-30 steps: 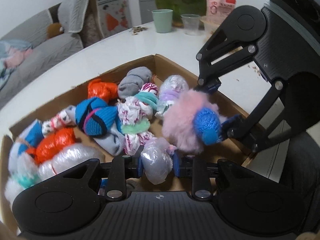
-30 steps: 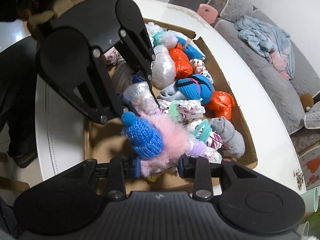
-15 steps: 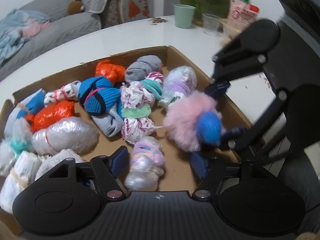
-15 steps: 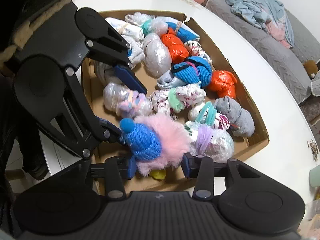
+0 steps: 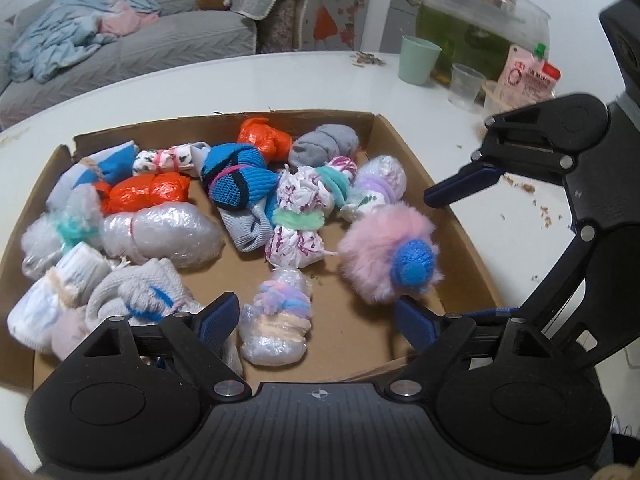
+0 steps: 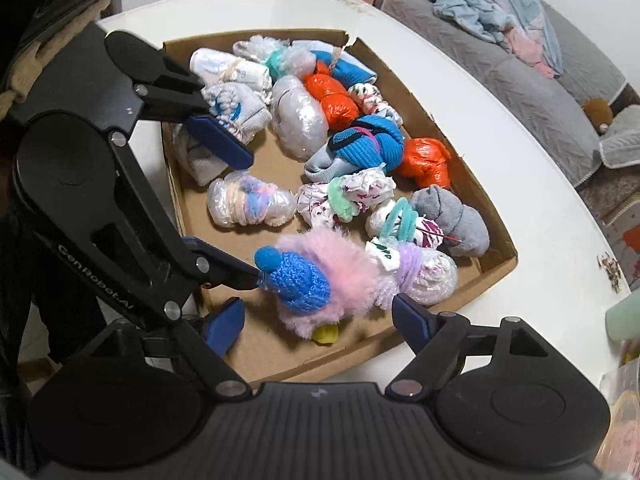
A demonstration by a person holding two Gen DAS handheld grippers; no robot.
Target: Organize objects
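A shallow cardboard box point(image 5: 404, 136) on a white table holds several rolled sock bundles. A clear-wrapped pastel bundle point(image 5: 276, 320) lies on the box floor between the fingers of my open left gripper point(image 5: 316, 322), not gripped. A pink fluffy toy with a blue knit hat point(image 5: 390, 256) lies in the box near its right wall. My right gripper point(image 6: 318, 322) is open, its fingers on either side of the pink toy point(image 6: 324, 276) without touching it. The pastel bundle also shows in the right wrist view point(image 6: 250, 202), and the left gripper point(image 6: 230, 206) shows there open above the box point(image 6: 496, 236).
Beyond the box stand a green cup point(image 5: 418, 58), a clear plastic cup point(image 5: 466, 86), a pink carton point(image 5: 524, 80) and a large jar of green liquid point(image 5: 480, 24). Crumbs lie on the table at right. A grey sofa point(image 5: 120, 52) with clothes is behind.
The left gripper opened and let the pastel bundle drop onto the box floor. The right gripper opened and released the pink fluffy toy into the box. Both grippers pulled back a little.
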